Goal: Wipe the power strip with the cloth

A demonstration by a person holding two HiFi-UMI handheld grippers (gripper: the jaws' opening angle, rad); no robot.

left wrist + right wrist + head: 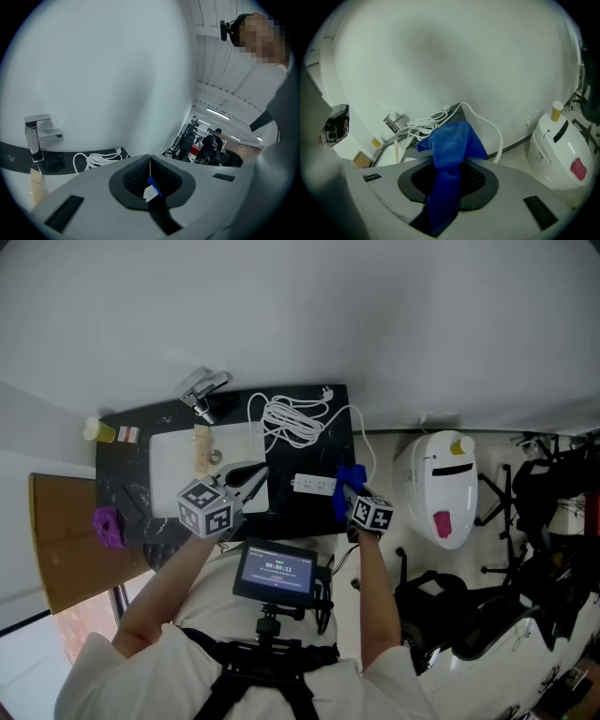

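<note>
A white power strip lies on the black counter, and its white cord is coiled behind it. My right gripper hovers at the strip's right end, shut on a blue cloth that bunches up over the jaws. Left of the strip, my left gripper sits over the sink's edge. In the left gripper view its jaws meet in a thin line, with a small blue and white scrap between the pads. The jaws hide the strip in both gripper views.
A chrome faucet stands behind the white sink, where a wooden piece lies. A yellow cup and a purple object sit at the left. A white appliance stands on the floor to the right.
</note>
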